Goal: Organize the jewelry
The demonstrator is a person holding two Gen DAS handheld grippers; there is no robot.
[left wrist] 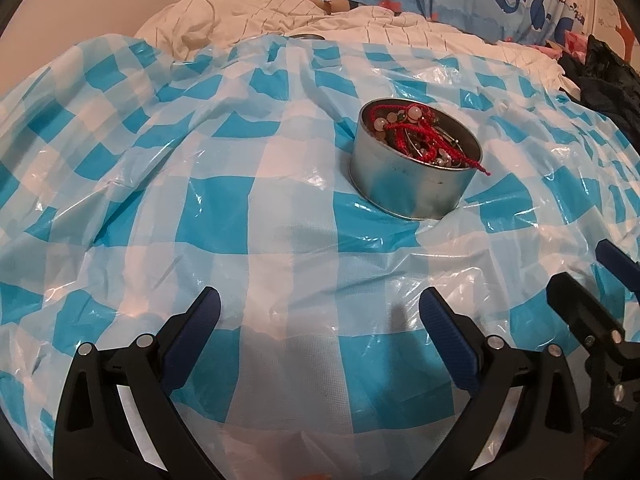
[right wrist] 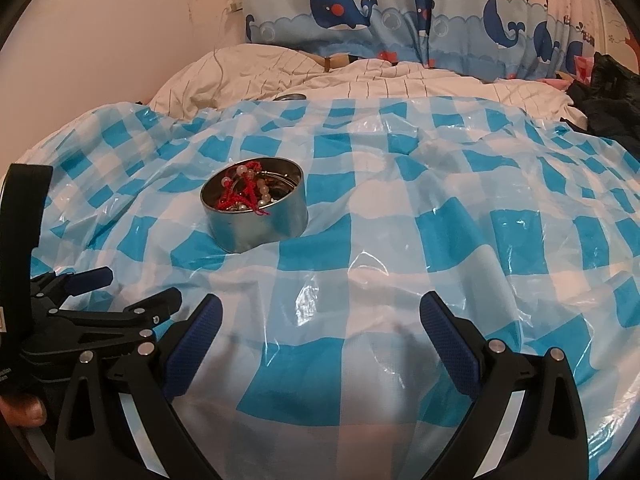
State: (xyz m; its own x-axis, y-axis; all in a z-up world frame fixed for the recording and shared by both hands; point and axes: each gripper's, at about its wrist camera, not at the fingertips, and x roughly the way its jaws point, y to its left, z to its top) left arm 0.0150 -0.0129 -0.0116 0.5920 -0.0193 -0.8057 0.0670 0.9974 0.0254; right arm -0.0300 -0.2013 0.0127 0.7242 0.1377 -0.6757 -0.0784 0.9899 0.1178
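Note:
A round metal tin [left wrist: 414, 184] stands on the blue-and-white checked plastic sheet [left wrist: 200, 200]. It holds a heap of jewelry [left wrist: 416, 132]: red cords, pale beads and metal pieces, with one red cord end hanging over the rim. In the right wrist view the tin [right wrist: 256, 220] sits left of centre with the jewelry [right wrist: 248, 194] inside. My left gripper [left wrist: 320, 312] is open and empty, well short of the tin. My right gripper [right wrist: 320, 314] is open and empty too, nearer than the tin and to its right. Each gripper shows at the other view's edge.
The plastic sheet [right wrist: 440, 220] is crumpled over a bed with a white striped duvet [right wrist: 360, 76]. A whale-print blue curtain [right wrist: 400, 12] hangs behind. Dark clothing [right wrist: 608, 96] lies at the far right. A hand [right wrist: 24, 408] holds the left gripper's body.

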